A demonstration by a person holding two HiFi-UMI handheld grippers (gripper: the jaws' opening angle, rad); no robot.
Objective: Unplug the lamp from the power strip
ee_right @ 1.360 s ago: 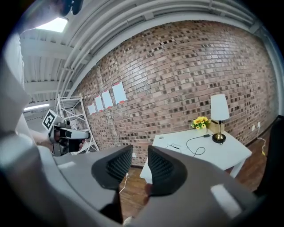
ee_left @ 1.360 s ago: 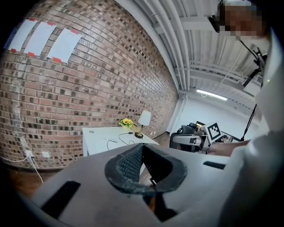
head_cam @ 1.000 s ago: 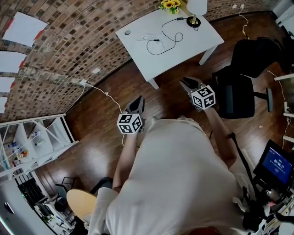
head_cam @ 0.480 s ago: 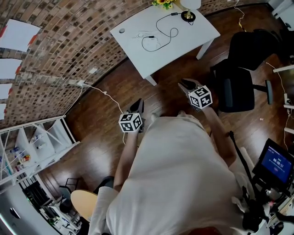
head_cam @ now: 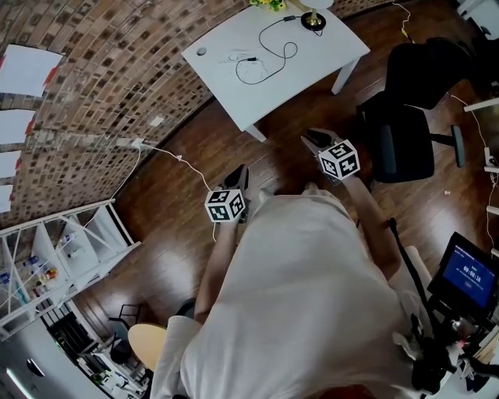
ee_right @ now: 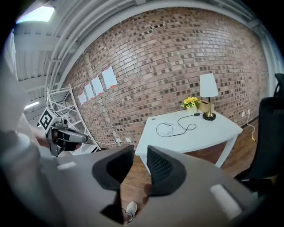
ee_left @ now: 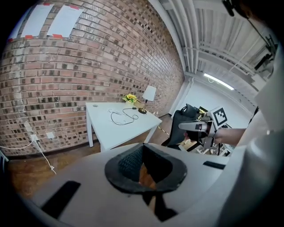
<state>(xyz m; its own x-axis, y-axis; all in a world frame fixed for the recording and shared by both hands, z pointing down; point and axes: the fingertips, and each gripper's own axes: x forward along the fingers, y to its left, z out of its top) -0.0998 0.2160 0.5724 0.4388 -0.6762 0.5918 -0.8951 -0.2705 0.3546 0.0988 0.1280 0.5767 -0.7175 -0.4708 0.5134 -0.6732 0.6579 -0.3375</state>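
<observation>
Left gripper (head_cam: 237, 178), at 7 o'clock from the white table (head_cam: 327, 58), was closed on nothing. Right gripper (head_cam: 313, 140), at 6 o'clock, was open and empty. The lamp (head_cam: 314, 19) stood on the table's 1 o'clock corner.

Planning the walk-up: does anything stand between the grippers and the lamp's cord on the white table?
Nothing visible does. Bare wood floor lies between the left gripper, the right gripper and the table bearing the cord; the black chair stands off to the right.
</observation>
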